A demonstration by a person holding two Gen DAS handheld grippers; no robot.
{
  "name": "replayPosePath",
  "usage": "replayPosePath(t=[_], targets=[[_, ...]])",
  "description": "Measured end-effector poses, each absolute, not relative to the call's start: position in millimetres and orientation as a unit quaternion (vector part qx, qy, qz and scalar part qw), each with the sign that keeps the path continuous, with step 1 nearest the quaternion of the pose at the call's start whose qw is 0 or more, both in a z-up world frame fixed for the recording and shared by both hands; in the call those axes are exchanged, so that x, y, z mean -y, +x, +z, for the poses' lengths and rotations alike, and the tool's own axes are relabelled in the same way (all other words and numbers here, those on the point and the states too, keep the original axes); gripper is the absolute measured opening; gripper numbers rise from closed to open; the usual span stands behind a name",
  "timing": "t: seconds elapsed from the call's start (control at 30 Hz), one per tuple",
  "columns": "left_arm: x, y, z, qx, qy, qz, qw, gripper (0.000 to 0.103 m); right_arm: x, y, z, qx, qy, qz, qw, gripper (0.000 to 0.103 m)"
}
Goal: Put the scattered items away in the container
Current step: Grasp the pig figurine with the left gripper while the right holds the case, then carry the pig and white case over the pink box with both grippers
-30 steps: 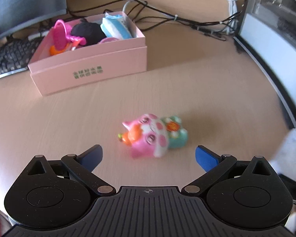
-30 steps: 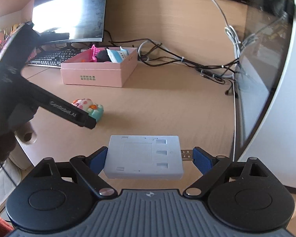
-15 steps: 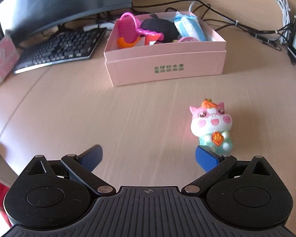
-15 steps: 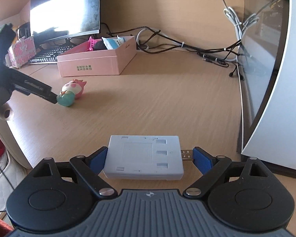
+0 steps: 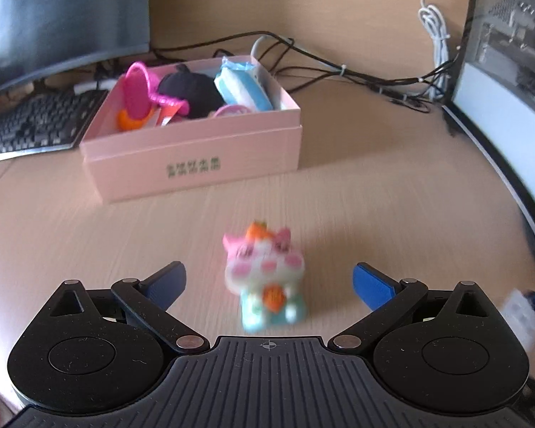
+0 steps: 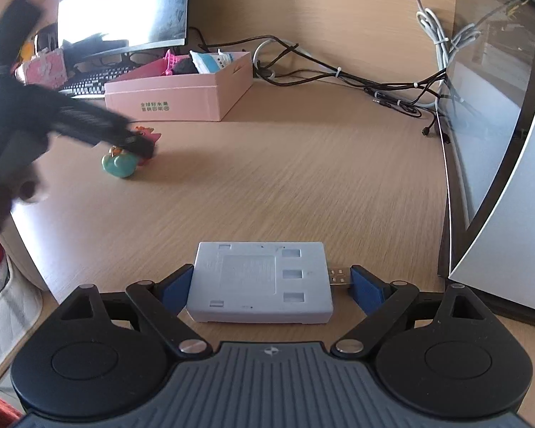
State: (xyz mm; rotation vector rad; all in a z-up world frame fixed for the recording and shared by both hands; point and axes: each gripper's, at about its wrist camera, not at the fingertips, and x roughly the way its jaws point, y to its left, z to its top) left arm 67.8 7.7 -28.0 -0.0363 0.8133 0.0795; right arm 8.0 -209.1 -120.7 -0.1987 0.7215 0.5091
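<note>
Left wrist view: we straddle the pig toy [image 5: 265, 274] with the left gripper [image 5: 269, 280] wide and empty, short of the pink box [image 5: 196, 149], while the right gripper [image 6: 267, 283] clamps the grey module [image 6: 260, 281]; next, close and lift

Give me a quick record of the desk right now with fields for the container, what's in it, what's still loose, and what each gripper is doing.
container: pink box, open top, on the desk
contents: pink plastic toy, black item, blue and white pack
loose item: pig figurine, upright on the desk in front of the box
left gripper: open, figurine between its fingers, not touching
right gripper: closed on grey USB device, one finger on its plug
</note>
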Motion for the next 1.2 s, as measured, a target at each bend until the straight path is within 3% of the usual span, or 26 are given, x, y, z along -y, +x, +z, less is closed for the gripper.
replayPosePath(t=[0.03, 0.1, 0.13, 0.2, 0.27, 0.3, 0.83, 1.2], targets=[[-6, 72, -31, -0.398, -0.019, 0.04, 0.916, 0.1, 209, 7, -120, -0.35, -0.097, 0.245, 0.899, 0.091], [-5, 79, -35, -0.405, -0.022, 0.041, 0.913, 0.088, 211, 6, -116, -0.353, -0.095, 0.242, 0.899, 0.091], [-6, 81, -37, -0.41, -0.023, 0.04, 0.911, 0.074, 211, 6, -114, -0.354, -0.091, 0.241, 0.899, 0.091], [-7, 80, -39, -0.415, -0.026, 0.036, 0.909, 0.07, 212, 5, -111, -0.354, -0.083, 0.236, 0.901, 0.091], [-9, 74, -37, -0.417, -0.025, 0.029, 0.908, 0.055, 212, 4, -107, -0.355, -0.076, 0.232, 0.902, 0.091], [-10, 71, -35, -0.419, -0.026, 0.023, 0.907, 0.053, 210, 4, -105, -0.356, -0.073, 0.232, 0.902, 0.091], [-111, -3, 15, -0.404, -0.033, -0.017, 0.914, 0.053, 99, -6, -33, -0.256, -0.098, 0.288, 0.917, 0.091], [-165, 41, 60, -0.332, -0.028, -0.058, 0.941, 0.053, 36, 6, 17, -0.197, -0.11, 0.261, 0.939, 0.091]])
